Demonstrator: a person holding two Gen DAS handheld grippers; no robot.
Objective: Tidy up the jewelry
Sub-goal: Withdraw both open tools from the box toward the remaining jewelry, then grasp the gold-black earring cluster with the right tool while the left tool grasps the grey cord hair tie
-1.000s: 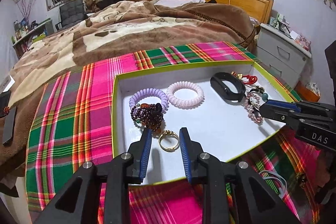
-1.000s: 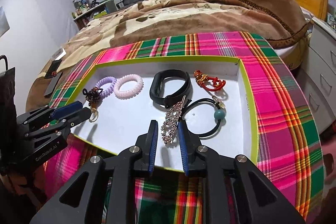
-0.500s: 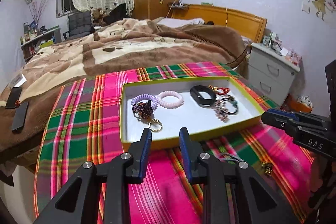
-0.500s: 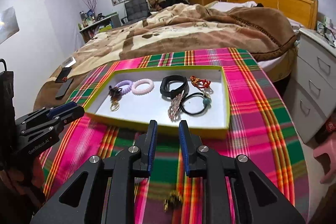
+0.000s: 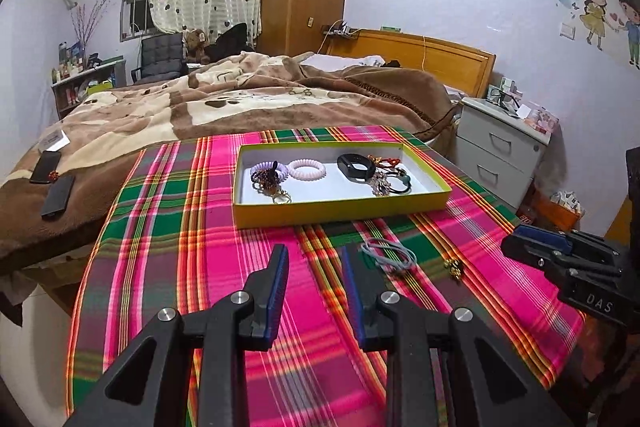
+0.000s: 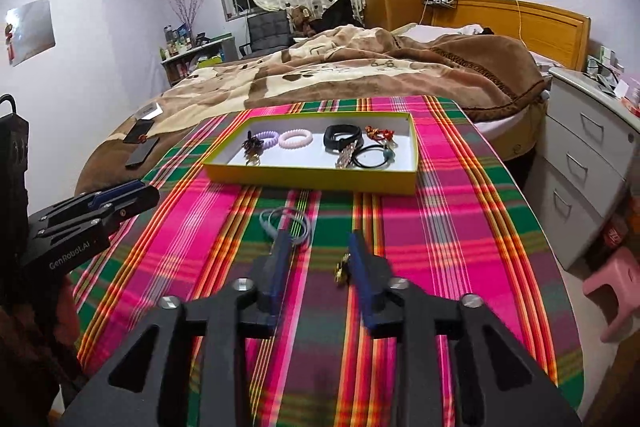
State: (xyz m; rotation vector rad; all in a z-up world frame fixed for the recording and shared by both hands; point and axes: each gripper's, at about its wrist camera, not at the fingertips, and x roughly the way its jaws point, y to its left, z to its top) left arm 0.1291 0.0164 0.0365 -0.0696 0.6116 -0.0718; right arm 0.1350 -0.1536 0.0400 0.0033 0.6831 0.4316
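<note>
A yellow-green tray (image 5: 340,209) (image 6: 312,181) on the plaid cloth holds coil hair ties, a bead bracelet, a gold ring, a black band (image 5: 356,166), a rhinestone clip and a black hair tie. A grey-blue hair tie (image 5: 388,253) (image 6: 286,221) and a small gold piece (image 5: 454,267) (image 6: 342,269) lie on the cloth in front of the tray. My left gripper (image 5: 314,267) is open and empty, left of the grey tie. My right gripper (image 6: 320,253) is open and empty, its fingers on either side of the gap between the tie and the gold piece.
The plaid cloth (image 5: 180,227) covers a table against a bed with a brown blanket (image 5: 240,95). Two phones (image 5: 52,179) lie on the blanket at left. A white nightstand (image 5: 500,143) stands at right, a pink stool (image 6: 612,287) beside it.
Both grippers have pulled back from the tray and risen. The ring and the rhinestone clip stay in the tray. The right gripper's fingers now stand wider apart.
</note>
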